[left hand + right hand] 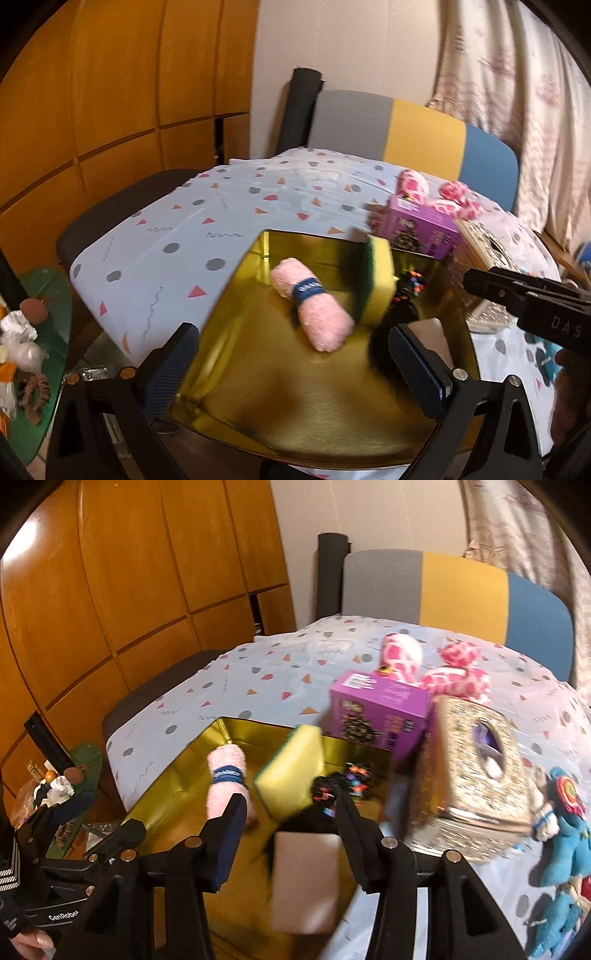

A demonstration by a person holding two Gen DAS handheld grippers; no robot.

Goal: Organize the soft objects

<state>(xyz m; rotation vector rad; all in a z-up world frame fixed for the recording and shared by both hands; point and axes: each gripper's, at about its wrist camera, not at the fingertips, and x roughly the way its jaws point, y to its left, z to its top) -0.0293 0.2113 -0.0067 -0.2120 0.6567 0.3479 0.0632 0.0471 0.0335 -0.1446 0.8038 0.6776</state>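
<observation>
A gold tin box (295,398) sits on the patterned tablecloth; it also shows in the right wrist view (173,797). Inside lie a rolled pink towel with a blue band (314,306) (227,775), a yellow-green sponge (375,282) (291,771) leaning upright, and a black furry thing with coloured beads (402,295) (340,786). My left gripper (295,354) is open over the box, empty. My right gripper (291,830) is open; a beige pad (304,878), blurred, lies between its fingers, and I cannot tell if they touch it.
A purple carton (380,709), a glittery tissue box (472,768) and pink spotted plush toys (454,672) stand right of the tin. Blue plush toys (565,849) lie at the far right. A striped chair back (461,590) is behind the table. A green side table (33,350) holds clutter.
</observation>
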